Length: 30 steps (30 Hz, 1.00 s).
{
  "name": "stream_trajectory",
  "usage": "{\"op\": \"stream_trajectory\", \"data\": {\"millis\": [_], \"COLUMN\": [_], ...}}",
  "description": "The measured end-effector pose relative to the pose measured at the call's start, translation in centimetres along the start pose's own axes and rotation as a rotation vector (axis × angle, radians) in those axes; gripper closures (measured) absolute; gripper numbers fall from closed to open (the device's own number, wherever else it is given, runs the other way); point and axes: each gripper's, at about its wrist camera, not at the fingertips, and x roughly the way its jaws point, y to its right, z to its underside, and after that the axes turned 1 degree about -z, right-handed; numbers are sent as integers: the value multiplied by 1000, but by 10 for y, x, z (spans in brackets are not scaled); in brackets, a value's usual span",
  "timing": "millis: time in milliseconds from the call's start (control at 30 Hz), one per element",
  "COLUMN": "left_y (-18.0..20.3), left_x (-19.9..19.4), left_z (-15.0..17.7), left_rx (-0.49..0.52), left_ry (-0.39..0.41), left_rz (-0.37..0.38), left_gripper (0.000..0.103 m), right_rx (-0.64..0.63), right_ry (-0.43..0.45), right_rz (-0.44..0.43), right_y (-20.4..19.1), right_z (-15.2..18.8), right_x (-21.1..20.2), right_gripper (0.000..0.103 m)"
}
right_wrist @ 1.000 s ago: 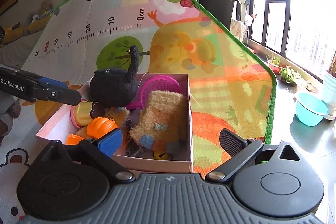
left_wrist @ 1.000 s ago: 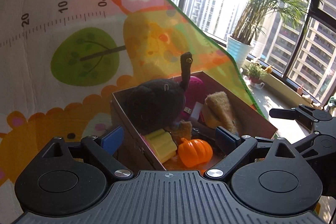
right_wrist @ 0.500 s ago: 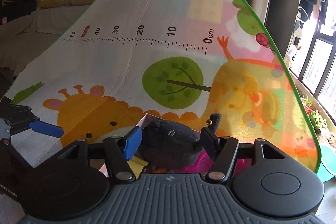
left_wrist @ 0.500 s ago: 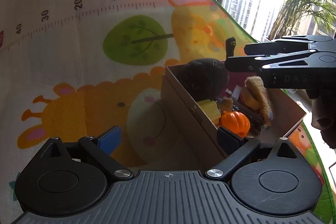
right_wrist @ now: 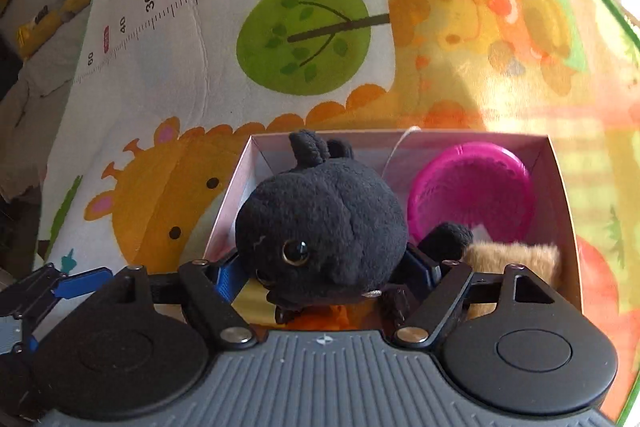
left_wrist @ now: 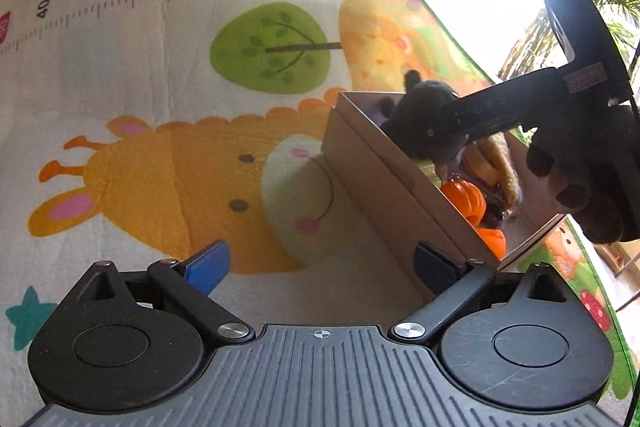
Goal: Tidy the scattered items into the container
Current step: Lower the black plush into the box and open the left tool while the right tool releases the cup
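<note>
Black and fuzzy, the plush toy [right_wrist: 320, 223] showed one glossy amber eye and small rounded ears, and it sat inside the cardboard box [right_wrist: 560, 187] at the left end, beside a pink ridged dish [right_wrist: 472, 195] and a tan furry toy [right_wrist: 516, 259]. The right gripper [right_wrist: 326, 273] was closed around its lower body, blue pads pressing from both sides. The left gripper [left_wrist: 320, 263] was spread wide and held nothing, hovering over the play mat [left_wrist: 160, 107] just beside the box, where an orange pumpkin [left_wrist: 466, 197] also lay.

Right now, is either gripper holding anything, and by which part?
The right gripper grips the black plush by its lower sides, over the box. The left gripper is open, empty.
</note>
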Motion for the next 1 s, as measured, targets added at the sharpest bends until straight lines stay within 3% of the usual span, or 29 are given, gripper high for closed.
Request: {"op": "stream_trajectory", "data": {"millis": [67,133,300,500,633,800,833,867,933,1000], "left_y": [-2,-2,7,26,41,47,46,44,39,35], "left_x": [0,2,-3,-8,-5,-16,-17,-17,-18,-18], "left_z": [0,-1,-1,-5,-9,-7,-7,-6,-6,-6], "left_rx": [-7,-13,14,56,73,108,108,103,90,79], "left_ry": [2,-2,1,8,10,22,21,19,16,15], "left_rz": [0,-8,3,45,52,61,52,46,36,34], "left_gripper": [2,2,2,2,2,2,2,2,2,2], "right_rx": [78,95,68,34,92,48,38,22,4,28], "right_ry": [-33,-15,81,209,246,155,138,125,132,188], "right_rz": [-62,-61,-86,-53,-80,-43,-27,-12,-4,-57], "right_y": [12,13,11,12,13,0,-2,-4,-7,-5], "right_z": [9,14,13,13,-5,-10,-9,-8,-8,-10], "right_x": [-3,-11,-41,-76,-64,-16,-8,-4,-10,-35], "right_gripper": [19,19,15,4,4,4,11,28,31,31]}}
